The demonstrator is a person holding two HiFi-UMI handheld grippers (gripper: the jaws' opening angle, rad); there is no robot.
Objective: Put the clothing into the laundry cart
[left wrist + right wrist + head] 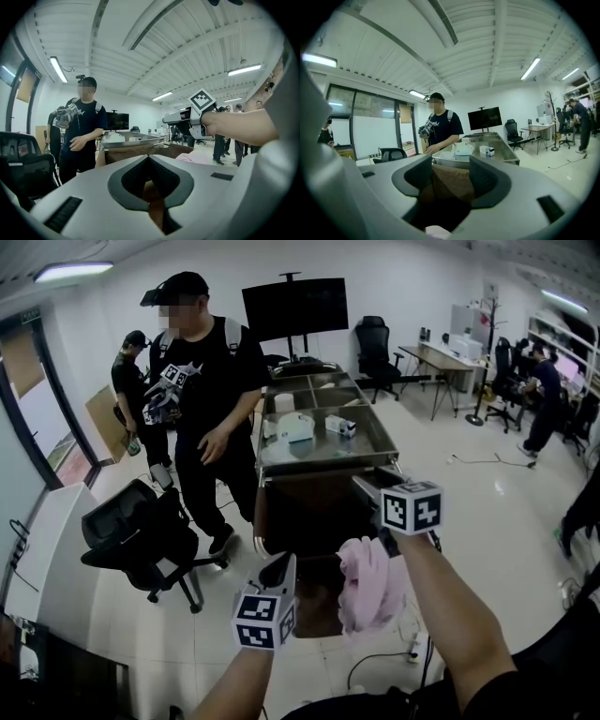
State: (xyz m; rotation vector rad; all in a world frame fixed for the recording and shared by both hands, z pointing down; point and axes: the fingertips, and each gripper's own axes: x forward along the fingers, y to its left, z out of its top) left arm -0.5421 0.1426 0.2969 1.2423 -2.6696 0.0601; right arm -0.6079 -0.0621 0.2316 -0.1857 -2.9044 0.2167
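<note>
**Pink Garment Hanging at the Cart's Mouth**

An open office is spreading out behind everything, with desks along the far wall. In the middle the laundry cart (281,521) is standing with its brown bag gaping towards us. Above the bag, a steel top surface (375,448) is carrying a couple of small boxes (339,426). A bystander in black (202,371) is waiting just beside the cart.

The right gripper (371,487) is reaching out over the near side of the bag, and the pink garment (367,582) is dangling under it, right at the bag's near edge. That looks well placed to me, so the cloth drops inside rather than onto the floor. Its fingers (485,180) are standing apart, released. Only a scrap of pink is showing low between them, and nothing is looking pinched. Whether the garment is resting on the bag or hanging free, I cannot tell.

The left gripper (279,570) is hovering near, off to one side. Its fingers (129,180) are clenched together on nothing, probably to keep clear of the drop.
</note>
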